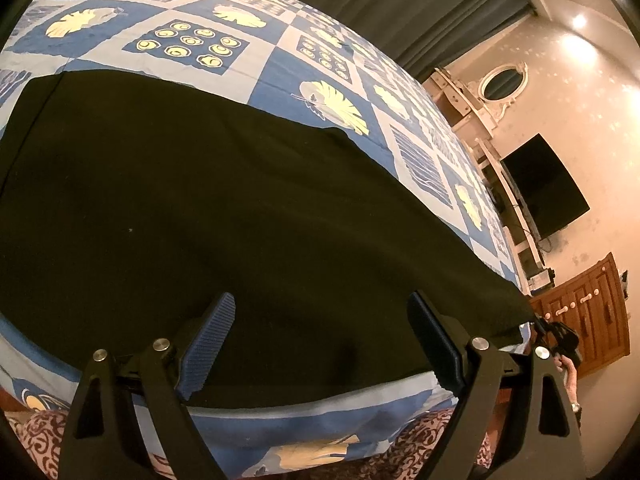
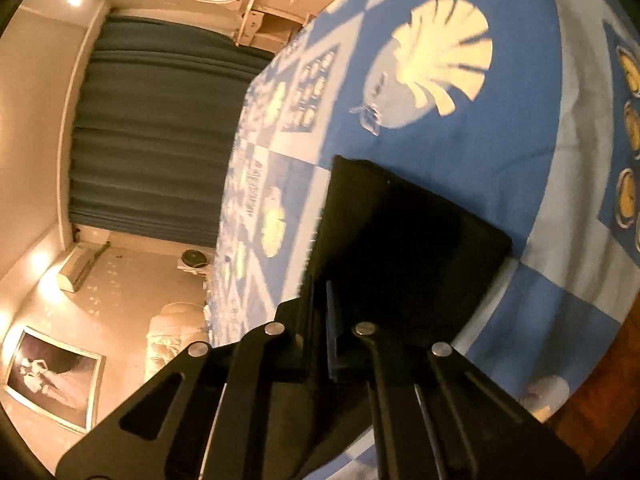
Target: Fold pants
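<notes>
Two grippers working the black fabric pants [image 1: 200,200] spread flat on the blue shell-print bedspread [image 1: 280,76]: left gripper [image 1: 320,320] hovers spread wide over their near edge, right gripper [image 2: 320,304] is clamped on a corner [image 2: 400,240], probably to start the fold.

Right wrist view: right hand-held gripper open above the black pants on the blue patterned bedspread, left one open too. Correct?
Not quite. The right hand-held gripper is shut on the black pants, pinching a leg end; the right wrist view shows it. The left hand-held gripper is open above the pants on the blue patterned bedspread.
</notes>
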The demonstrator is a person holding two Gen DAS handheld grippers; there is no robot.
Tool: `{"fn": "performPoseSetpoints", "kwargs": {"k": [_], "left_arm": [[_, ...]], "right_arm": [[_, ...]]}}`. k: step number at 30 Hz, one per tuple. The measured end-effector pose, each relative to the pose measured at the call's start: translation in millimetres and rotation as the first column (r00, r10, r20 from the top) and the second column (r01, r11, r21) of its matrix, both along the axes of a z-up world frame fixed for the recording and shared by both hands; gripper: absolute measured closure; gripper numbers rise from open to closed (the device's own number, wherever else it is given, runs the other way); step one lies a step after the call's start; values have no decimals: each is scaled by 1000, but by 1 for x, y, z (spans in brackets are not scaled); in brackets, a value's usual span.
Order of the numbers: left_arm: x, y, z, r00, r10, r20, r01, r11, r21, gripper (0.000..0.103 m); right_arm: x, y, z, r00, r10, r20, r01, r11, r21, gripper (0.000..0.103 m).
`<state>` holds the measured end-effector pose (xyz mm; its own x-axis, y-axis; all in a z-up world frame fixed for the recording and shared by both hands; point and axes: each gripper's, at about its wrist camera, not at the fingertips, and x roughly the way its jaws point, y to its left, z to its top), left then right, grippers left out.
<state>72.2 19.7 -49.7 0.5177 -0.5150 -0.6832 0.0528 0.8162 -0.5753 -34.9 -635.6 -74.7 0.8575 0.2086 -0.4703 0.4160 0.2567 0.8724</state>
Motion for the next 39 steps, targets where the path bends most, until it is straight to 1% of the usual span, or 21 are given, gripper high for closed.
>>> {"fn": "performPoseSetpoints", "kwargs": {"k": [2,4,8,10,12,13,14,15,18,19,22,24,26,28,30,33,35,36,37,38,39], "left_arm": [[1,1,0,1000,0,-2,0,1000,-6,16],[1,1,0,1000,-1,-3,1,1000,-5,16],[2,1,-1,1000,-1,-5,1,1000,-2,16],[2,2,-1,1000,-3,-6,3,1000,-4,16],[2,1,-1,1000,0,-6,0,1000,-5,16],[2,1,-1,1000,1,-5,-1,1000,-3,16],[2,1,-1,1000,1,-5,-1,1000,-3,16],[2,1,-1,1000,4,-4,-4,1000,0,16],[2,1,-1,1000,8,-7,-8,1000,-7,16],[2,2,0,1000,9,-11,-9,1000,-16,16],[2,6,0,1000,14,-26,-15,999,-42,16],[2,8,-1,999,22,-35,-24,998,-61,16],[3,9,-1,999,27,-43,-30,997,-70,16],[3,8,0,999,27,-47,-30,997,-69,16],[4,8,0,999,26,-47,-29,997,-69,16],[4,8,-1,999,27,-47,-30,997,-67,16],[4,8,0,999,26,-47,-29,997,-66,16],[4,8,0,999,25,-47,-28,997,-66,16],[4,7,-1,999,26,-47,-29,997,-66,16],[4,7,0,999,26,-47,-30,997,-66,16],[4,8,0,999,26,-48,-29,997,-67,16]], "right_arm": [[-11,-2,7,1000,4,-15,-4,1000,-20,99],[-19,-6,3,999,-12,-46,11,999,-32,102],[-41,-25,-13,977,-116,-182,92,987,-134,103],[-48,-22,-14,982,-122,-141,109,989,-97,100],[-40,-4,-9,993,-47,-110,38,996,-81,96],[-34,10,-7,996,10,-88,-16,998,-66,90],[-27,25,-8,995,65,-79,-68,997,-45,78],[-22,39,-11,991,105,-84,-107,994,-28,74],[1,80,-34,973,217,-80,-211,974,80,74],[7,89,-42,971,225,-84,-216,971,103,74],[8,102,-55,978,166,-122,-153,982,110,74],[2,100,-56,988,103,-118,-92,991,95,74],[-1,96,-51,993,39,-107,-34,998,49,74],[-2,92,-49,996,-5,-91,7,1000,27,71],[6,88,-54,998,-7,-67,9,999,40,61],[18,93,-57,999,37,-25,-36,998,54,54],[20,100,-53,997,76,-22,-75,997,30,54],[25,106,-52,994,110,-30,-109,994,12,61],[31,111,-50,988,148,-50,-149,989,-13,72],[36,115,-49,983,172,-58,-174,985,-23,94],[37,117,-48,979,195,-63,-197,980,-24,94]]}}
